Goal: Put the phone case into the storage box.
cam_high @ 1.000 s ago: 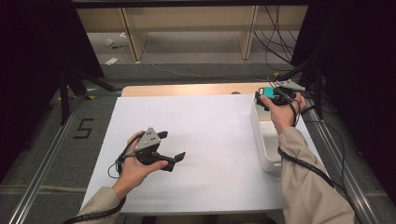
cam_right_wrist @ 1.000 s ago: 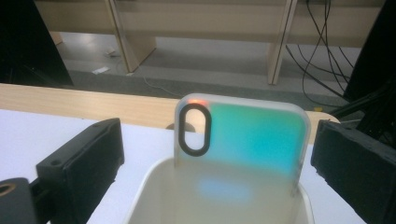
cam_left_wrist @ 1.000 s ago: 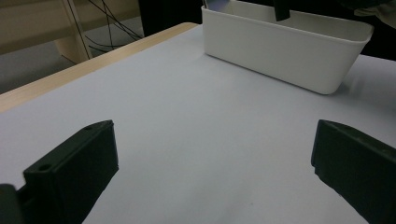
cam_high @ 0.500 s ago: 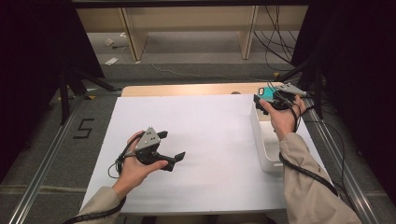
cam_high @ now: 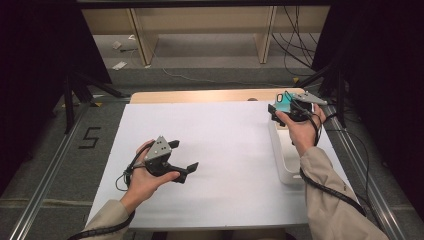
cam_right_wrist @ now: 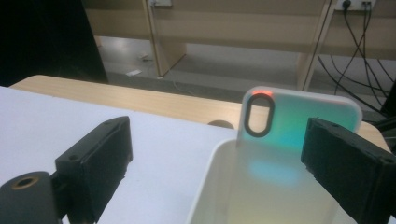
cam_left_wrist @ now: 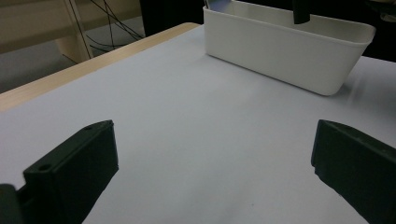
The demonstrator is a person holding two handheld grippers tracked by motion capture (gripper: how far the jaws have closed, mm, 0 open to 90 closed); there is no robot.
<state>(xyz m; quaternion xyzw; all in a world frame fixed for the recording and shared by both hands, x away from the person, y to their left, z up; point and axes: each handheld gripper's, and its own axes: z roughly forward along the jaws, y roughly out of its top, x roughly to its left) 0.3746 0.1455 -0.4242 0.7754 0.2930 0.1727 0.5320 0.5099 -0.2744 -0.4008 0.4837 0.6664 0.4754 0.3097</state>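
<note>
In the high view, the right gripper (cam_high: 284, 111) is seen a little nearer the far end of the white bin (cam_high: 285, 165) than a moment ago, so a grab at the phone case (cam_high: 285, 102) looks close, while the left gripper (cam_high: 181, 156) is kept still and spread over the bare white table (cam_high: 225, 150). In the left gripper view, much open table is seen before the bin (cam_left_wrist: 289, 51). In the right gripper view, the jaws have just been closing a bit but are spread, nothing is pinched, and the case (cam_right_wrist: 289, 123) is stood against the bin's far wall, close to the table edge.

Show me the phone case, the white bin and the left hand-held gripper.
phone case (cam_right_wrist: 299, 122), right gripper view, its iridescent back.
white bin (cam_left_wrist: 280, 53), left gripper view, its near side wall.
left hand-held gripper (cam_high: 183, 156), high view, between its fingertips.
</note>
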